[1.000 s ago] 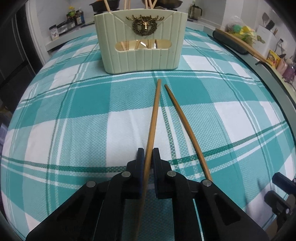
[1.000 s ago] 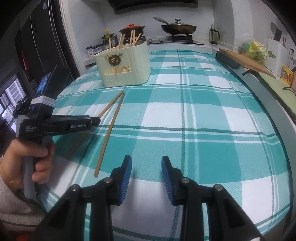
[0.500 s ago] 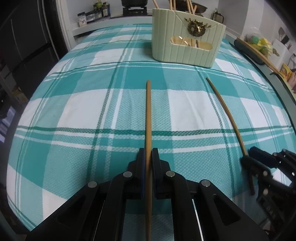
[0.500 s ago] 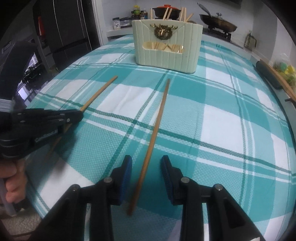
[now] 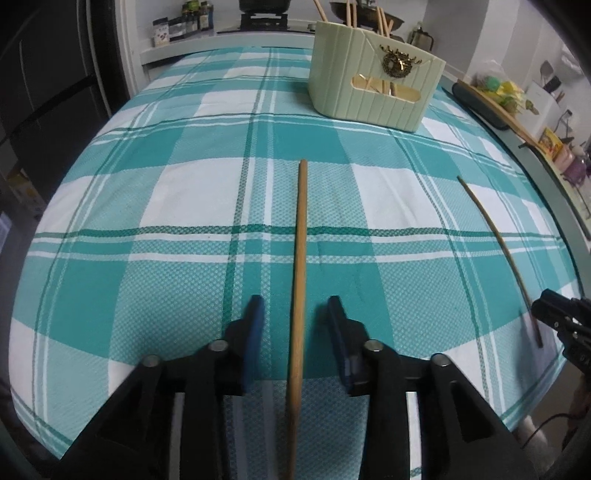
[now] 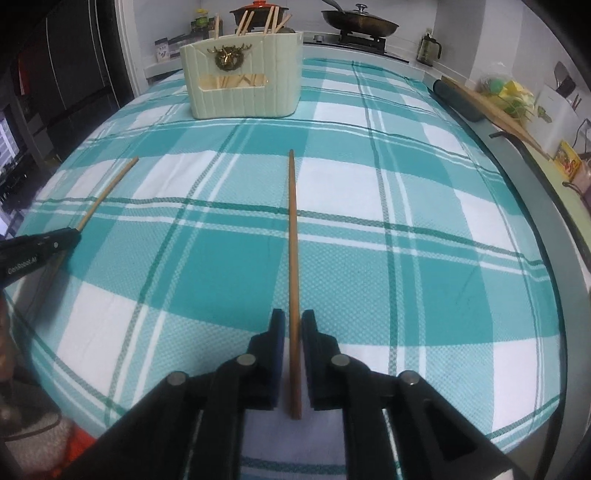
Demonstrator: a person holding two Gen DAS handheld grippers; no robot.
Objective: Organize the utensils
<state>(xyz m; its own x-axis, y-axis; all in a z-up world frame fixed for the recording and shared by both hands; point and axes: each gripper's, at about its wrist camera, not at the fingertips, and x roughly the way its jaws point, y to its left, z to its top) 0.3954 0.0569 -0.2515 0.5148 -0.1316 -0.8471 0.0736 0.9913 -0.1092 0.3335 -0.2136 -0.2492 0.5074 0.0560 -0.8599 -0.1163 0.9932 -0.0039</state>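
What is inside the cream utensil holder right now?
Several wooden chopsticks stand in the cream holder; tops poke above the rim, shafts show through the front window. Their lower ends and the holder's floor are hidden.

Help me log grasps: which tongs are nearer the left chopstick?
Left. The left tongs straddle the left chopstick, open; the right tongs flank the other chopstick, off to its right.

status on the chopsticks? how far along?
Done: several chopsticks stand in the cream holder. In hand: the right gripper is closed on one chopstick. Left: the other chopstick lies on the cloth between the open left gripper's fingers. Neither is in the holder.
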